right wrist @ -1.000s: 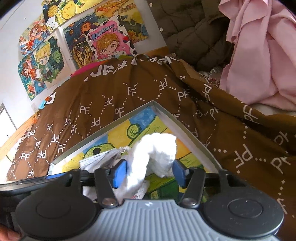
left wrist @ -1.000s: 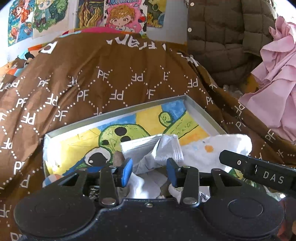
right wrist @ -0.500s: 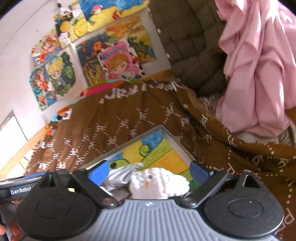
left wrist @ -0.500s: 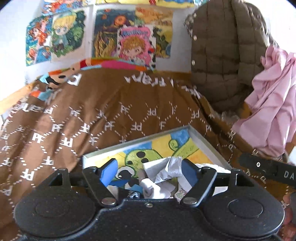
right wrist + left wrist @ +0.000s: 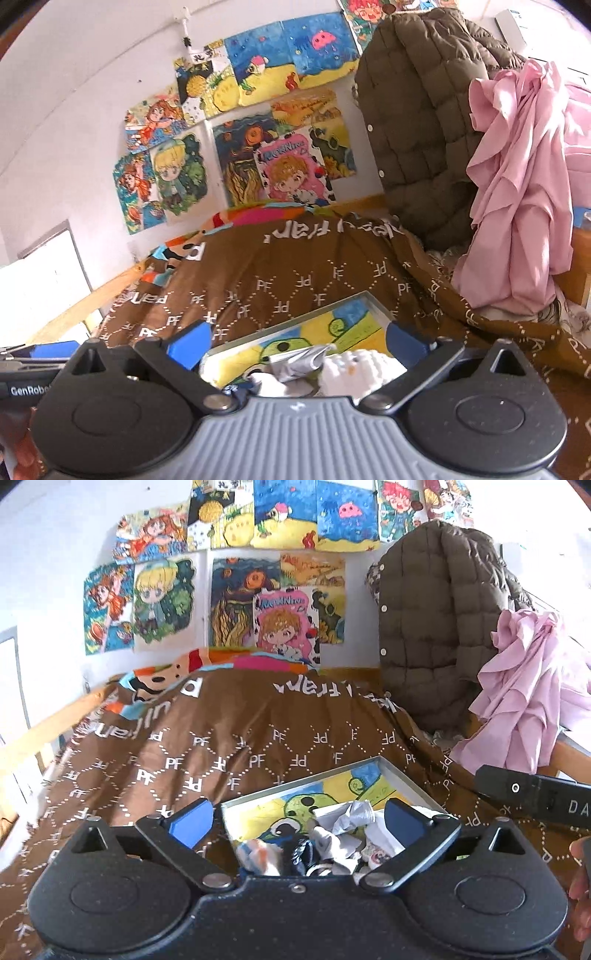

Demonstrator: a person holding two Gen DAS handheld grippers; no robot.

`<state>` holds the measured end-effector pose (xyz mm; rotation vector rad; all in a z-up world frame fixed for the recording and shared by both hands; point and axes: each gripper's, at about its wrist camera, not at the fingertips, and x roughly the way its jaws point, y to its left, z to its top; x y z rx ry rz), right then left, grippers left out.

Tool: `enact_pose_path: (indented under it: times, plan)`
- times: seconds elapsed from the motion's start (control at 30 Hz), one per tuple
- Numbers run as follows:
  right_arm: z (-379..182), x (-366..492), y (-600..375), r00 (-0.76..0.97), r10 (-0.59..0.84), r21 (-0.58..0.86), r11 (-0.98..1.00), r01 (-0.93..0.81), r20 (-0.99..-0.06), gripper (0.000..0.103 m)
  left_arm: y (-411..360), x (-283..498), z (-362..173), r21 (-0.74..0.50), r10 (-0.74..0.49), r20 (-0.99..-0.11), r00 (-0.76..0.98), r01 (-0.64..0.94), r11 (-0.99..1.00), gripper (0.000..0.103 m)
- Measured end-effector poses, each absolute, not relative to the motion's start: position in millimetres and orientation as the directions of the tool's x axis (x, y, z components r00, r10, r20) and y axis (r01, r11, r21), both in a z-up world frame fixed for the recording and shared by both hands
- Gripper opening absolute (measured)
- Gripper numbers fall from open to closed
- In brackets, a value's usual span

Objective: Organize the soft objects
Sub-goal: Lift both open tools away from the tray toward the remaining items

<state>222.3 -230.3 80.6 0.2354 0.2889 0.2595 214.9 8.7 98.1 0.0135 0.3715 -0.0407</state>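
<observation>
A shallow grey-rimmed box (image 5: 295,789) with a green cartoon painting inside lies on the brown blanket. In it lie several soft items: a grey-white face mask (image 5: 352,814), a white knitted piece (image 5: 354,369) and small rolled cloths (image 5: 258,853). My left gripper (image 5: 295,823) hangs above the box's near end, its jaws opening wide with nothing pressed between the pads. My right gripper (image 5: 295,343) hovers beside it over the same box, its jaws also opening and holding nothing. The box rim (image 5: 295,325) shows between its blue pads.
The brown blanket (image 5: 258,738) with white "PF" print covers the bed. An olive quilted jacket (image 5: 436,627) and a pink cloth (image 5: 528,701) hang at the right. Drawings (image 5: 236,602) cover the wall behind. A wooden bed rail (image 5: 44,734) runs along the left.
Both grippers opened wide and pulled back and up from the box. The right one let go of the white knitted piece, which now lies in the box beside the mask.
</observation>
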Motion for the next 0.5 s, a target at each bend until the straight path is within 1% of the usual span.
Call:
enact_pose_path:
  times: [0.3, 0.5]
  plan:
    - [78, 159, -212, 0.933, 0.292, 0.233, 0.942, -0.242, -0.210, 0.103, 21, 161, 94, 0.036, -0.029, -0.355, 0.934, 0.045, 0.998, 0.102]
    - [69, 126, -203, 0.931, 0.290, 0.188, 0.950, -0.251, -0.221, 0.103, 27, 135, 86, 0.080, -0.037, -0.378, 0.925, 0.072, 0.994, 0.102]
